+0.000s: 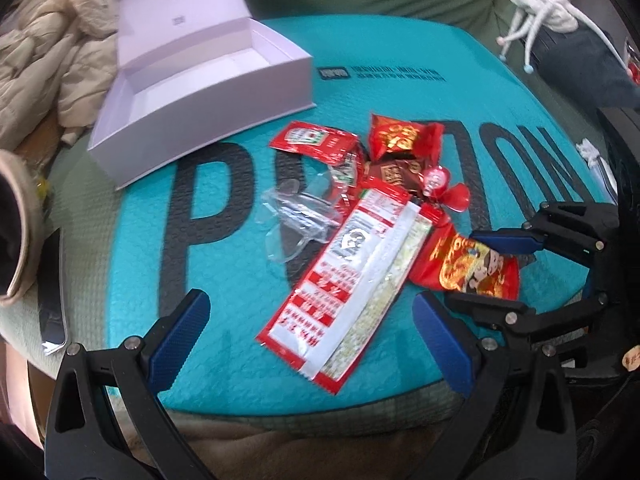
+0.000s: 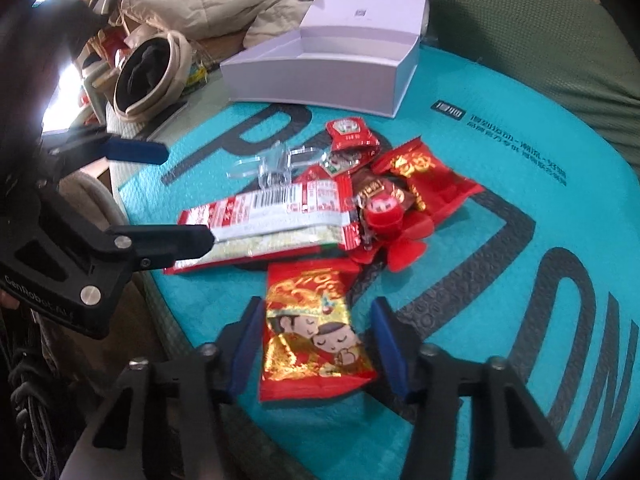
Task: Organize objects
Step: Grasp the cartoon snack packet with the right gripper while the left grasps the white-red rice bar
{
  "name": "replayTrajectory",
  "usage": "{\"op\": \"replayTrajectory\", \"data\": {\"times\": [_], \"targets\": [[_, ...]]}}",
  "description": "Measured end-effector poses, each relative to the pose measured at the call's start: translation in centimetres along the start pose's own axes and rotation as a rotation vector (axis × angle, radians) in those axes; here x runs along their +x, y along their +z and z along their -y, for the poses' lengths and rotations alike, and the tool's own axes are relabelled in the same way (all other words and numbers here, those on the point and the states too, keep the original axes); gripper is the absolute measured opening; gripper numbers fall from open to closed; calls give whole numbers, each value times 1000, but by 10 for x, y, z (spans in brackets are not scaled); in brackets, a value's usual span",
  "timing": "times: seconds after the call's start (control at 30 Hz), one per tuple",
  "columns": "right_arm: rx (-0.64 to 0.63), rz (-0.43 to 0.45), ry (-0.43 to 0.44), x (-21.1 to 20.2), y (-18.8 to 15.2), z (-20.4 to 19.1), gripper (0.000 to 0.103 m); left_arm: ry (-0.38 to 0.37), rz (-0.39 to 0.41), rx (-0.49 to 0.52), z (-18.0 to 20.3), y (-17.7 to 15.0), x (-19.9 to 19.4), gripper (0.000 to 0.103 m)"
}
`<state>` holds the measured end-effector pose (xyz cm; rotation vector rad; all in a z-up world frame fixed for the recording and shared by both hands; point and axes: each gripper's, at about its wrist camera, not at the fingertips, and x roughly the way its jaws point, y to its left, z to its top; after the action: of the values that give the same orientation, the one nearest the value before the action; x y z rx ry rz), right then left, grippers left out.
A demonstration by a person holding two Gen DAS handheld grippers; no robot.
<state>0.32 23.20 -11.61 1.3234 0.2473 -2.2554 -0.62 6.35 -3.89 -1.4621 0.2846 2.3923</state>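
At the bottom centre of the right wrist view, the right gripper (image 2: 314,344) straddles the cartoon snack packet (image 2: 312,332), jaws apart. Close squarely on its sides, then carry it to the white box (image 2: 320,68) at upper centre. The left gripper (image 1: 308,340) waits open.

Beyond my left fingertips, print on the long red sachet (image 1: 352,276) too blurred to read, brown packet (image 2: 376,192) mostly buried under wrappers, white box (image 2: 336,60) lid cut off at top
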Motion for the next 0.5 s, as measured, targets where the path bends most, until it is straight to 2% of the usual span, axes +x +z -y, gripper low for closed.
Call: {"op": "replayTrajectory", "data": {"times": [0.2,0.5], "targets": [[14,-11,-25,-4,-7,13,47,-42,-32,38,11,8,15,102],[59,-13,-58,-8,-11,29,47,-6,-90,104,23,13,33,102]]}}
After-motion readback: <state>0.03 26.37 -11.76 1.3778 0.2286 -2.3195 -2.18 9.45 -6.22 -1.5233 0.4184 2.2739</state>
